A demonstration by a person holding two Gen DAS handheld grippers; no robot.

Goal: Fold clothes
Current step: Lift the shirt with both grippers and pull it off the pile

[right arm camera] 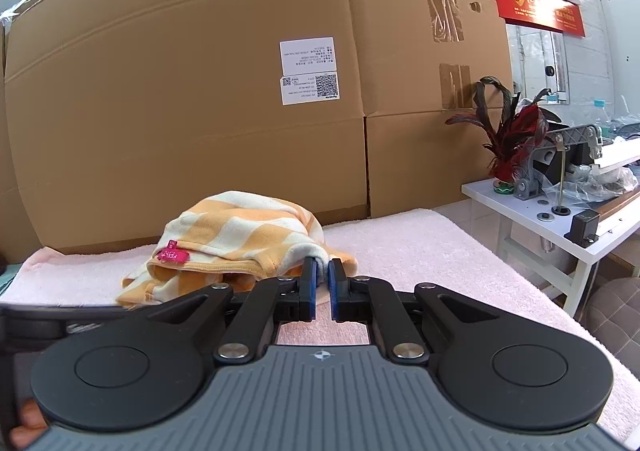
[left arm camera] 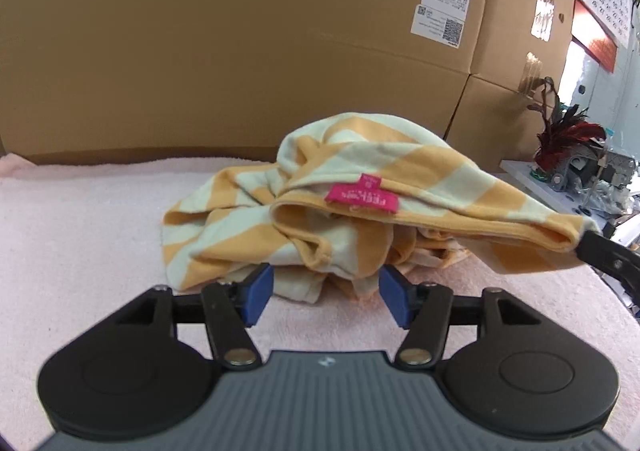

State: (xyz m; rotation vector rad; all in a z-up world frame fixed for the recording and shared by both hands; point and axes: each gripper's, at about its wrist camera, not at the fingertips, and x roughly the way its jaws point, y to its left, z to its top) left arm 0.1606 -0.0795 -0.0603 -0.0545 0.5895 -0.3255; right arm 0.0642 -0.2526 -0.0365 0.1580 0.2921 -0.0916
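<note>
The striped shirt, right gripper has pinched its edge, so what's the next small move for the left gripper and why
Probably ease the left gripper forward and close on the near hem of the striped shirt. Its blue pads stand open just short of the crumpled cloth, while the right gripper is already shut on one edge. A second grip would let both spread it flat on the pink towel.
</note>
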